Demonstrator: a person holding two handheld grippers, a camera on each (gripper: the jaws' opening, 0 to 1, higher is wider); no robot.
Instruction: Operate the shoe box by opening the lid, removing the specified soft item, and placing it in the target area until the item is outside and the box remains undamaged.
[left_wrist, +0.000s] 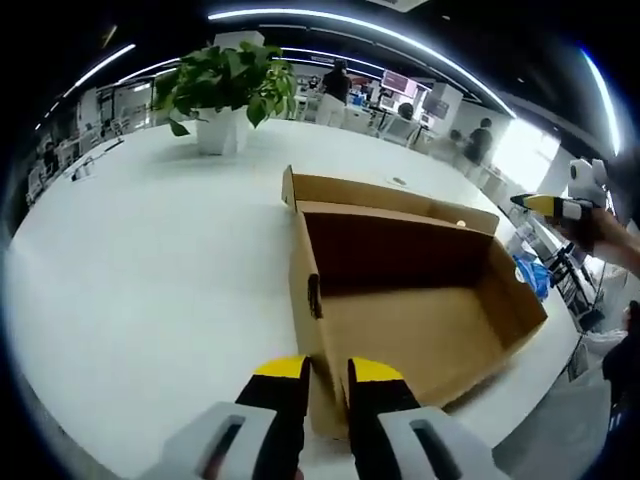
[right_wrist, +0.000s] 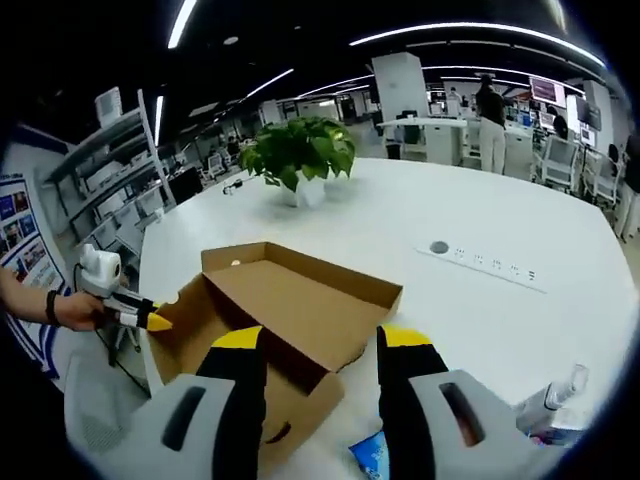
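Box open, inside bare; left gripper straddling wall, right gripper released.

We see bright, even light from long white ceiling strips, which bend into arcs under the fisheye lens. The glossy white worktop glares, nearly washed out toward its far edge. The open brown cardboard box holds a dark shadow against its far inner wall. Background figures are soft, and edges smear and darken.
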